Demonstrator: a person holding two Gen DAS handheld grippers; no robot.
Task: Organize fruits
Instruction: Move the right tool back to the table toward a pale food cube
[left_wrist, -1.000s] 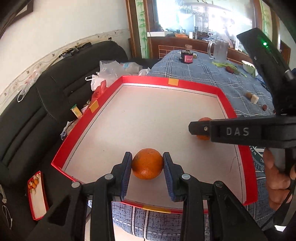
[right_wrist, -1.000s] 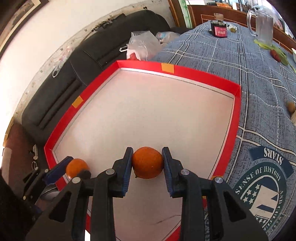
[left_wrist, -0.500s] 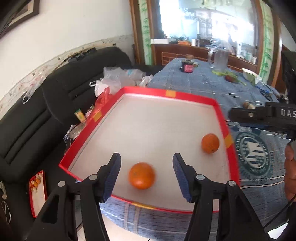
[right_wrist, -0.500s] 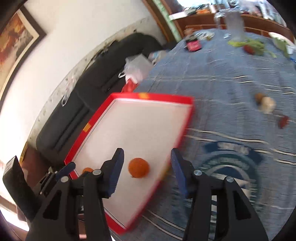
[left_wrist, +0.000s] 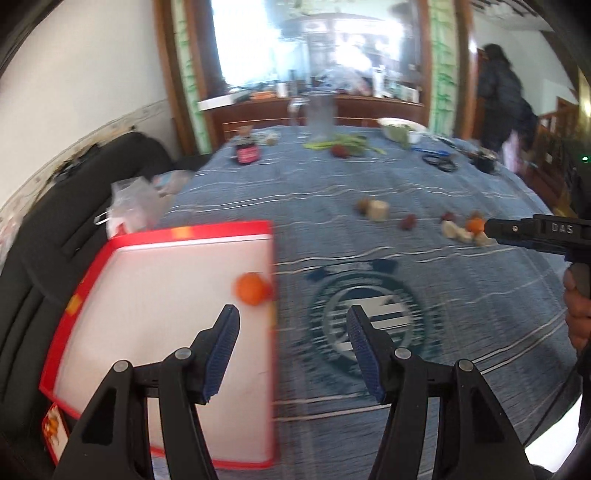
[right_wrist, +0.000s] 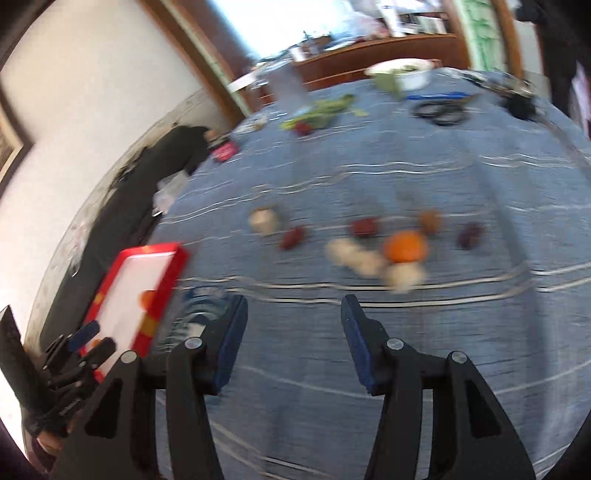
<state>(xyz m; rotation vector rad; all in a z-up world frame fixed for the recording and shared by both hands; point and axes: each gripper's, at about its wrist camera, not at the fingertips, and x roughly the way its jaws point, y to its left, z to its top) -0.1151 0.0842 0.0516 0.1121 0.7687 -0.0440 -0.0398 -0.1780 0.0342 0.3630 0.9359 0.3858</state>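
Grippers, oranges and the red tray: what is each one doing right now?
left gripper: open, empty.
right gripper: open, empty, over the blue cloth.
red tray: flat on the table, one orange showing inside.
orange in tray: loose, by the tray's right wall.
orange on cloth: loose among small blurred pieces.

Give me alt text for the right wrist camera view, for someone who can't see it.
The right tongs hang open and empty above a blue tablecloth, facing an orange among small pale and dark red pieces. A red-rimmed tray sits at the left; the image is motion-blurred.
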